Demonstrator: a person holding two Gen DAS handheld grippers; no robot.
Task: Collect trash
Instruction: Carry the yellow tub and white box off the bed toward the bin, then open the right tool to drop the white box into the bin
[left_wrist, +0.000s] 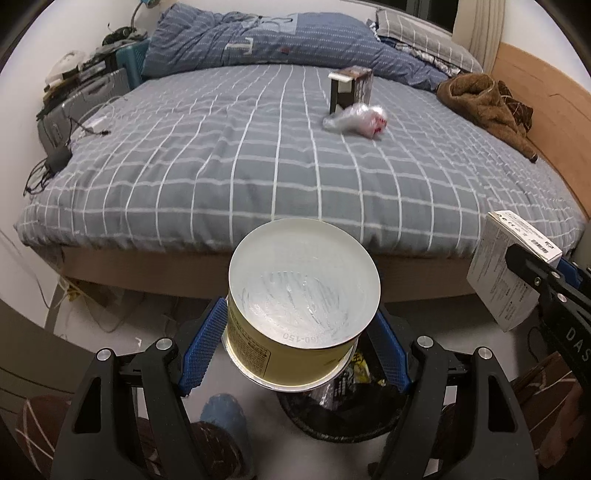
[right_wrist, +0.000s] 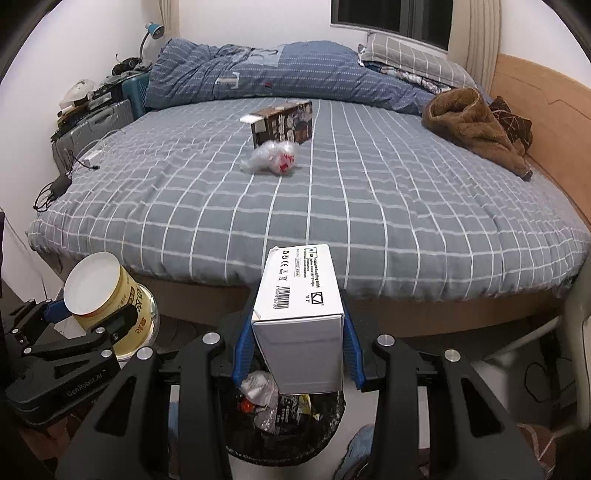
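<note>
Holding a yellow can (left_wrist: 295, 314), the left gripper (left_wrist: 295, 343) squeezes it between its blue pads, with the can's shiny bottom facing up. The right gripper (right_wrist: 297, 347) squeezes a white box (right_wrist: 301, 317) the same way. Both hang just past the foot edge of the bed (right_wrist: 406, 206), over a black trash bin (right_wrist: 288, 435) on the floor with wrappers inside. On the bed, near the middle, a crumpled plastic bag (right_wrist: 271, 158) lies just beside a dark box (right_wrist: 282, 122). A brown blanket (right_wrist: 472, 125) sits by the bed's right edge.
</note>
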